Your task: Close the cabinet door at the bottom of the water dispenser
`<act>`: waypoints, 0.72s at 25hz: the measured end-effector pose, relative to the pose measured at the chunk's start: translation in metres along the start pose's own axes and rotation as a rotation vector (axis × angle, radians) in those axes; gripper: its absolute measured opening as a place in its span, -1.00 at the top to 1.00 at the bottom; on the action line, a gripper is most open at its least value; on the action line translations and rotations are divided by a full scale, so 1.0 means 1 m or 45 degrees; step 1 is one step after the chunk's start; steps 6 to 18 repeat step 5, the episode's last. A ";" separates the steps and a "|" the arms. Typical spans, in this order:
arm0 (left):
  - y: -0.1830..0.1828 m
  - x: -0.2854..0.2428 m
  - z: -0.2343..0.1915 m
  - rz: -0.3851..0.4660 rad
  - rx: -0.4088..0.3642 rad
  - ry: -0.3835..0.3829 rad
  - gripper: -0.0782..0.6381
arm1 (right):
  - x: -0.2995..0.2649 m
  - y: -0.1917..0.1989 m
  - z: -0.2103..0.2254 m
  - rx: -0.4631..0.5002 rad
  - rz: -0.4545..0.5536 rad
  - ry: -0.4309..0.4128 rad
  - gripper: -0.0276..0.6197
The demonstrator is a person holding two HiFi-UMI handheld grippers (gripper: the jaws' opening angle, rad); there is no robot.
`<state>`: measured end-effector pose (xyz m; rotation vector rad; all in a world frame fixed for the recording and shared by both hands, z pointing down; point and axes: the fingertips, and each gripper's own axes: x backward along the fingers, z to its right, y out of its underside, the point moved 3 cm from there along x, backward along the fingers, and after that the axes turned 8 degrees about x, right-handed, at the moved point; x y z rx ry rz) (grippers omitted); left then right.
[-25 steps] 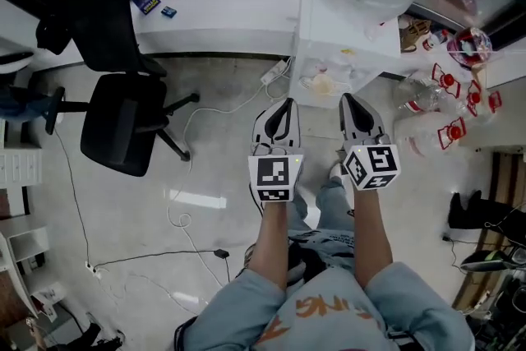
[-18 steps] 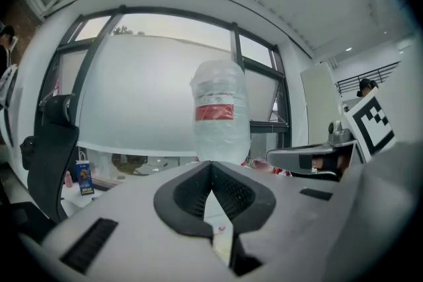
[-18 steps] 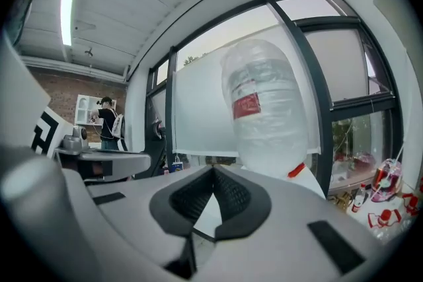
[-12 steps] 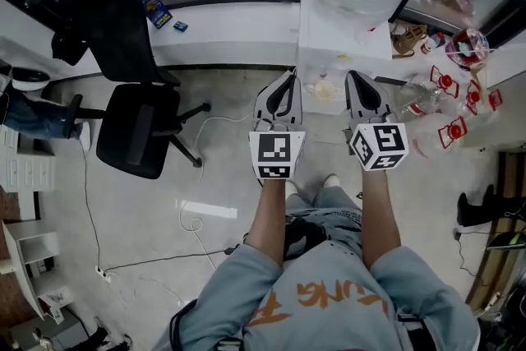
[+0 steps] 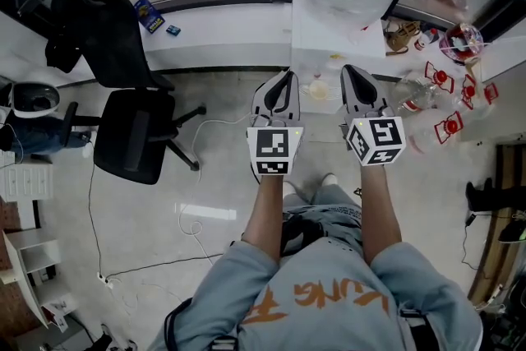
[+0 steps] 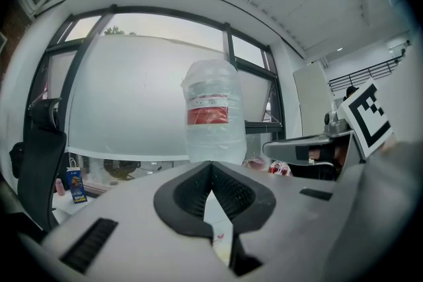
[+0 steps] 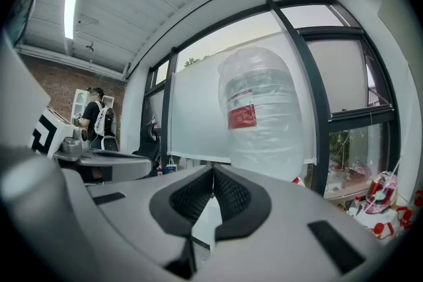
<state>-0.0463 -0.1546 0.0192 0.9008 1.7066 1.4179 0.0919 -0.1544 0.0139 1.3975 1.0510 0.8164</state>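
Pointing at the white water dispenser [image 5: 325, 41] at twelve o'clock, my left tongs [image 5: 284, 80] and right tongs [image 5: 350, 71] are both pressed together, empty, side by side.

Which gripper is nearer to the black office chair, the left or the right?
Left. In the head view the left gripper is to the right of the black office chair; the right gripper lies beyond it, farther toward the red-capped bottles.

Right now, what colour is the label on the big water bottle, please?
Red label; left gripper view shows it best.
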 end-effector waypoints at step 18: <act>0.003 0.001 -0.012 0.000 0.006 0.002 0.73 | -0.008 0.000 -0.009 0.015 -0.007 0.000 0.82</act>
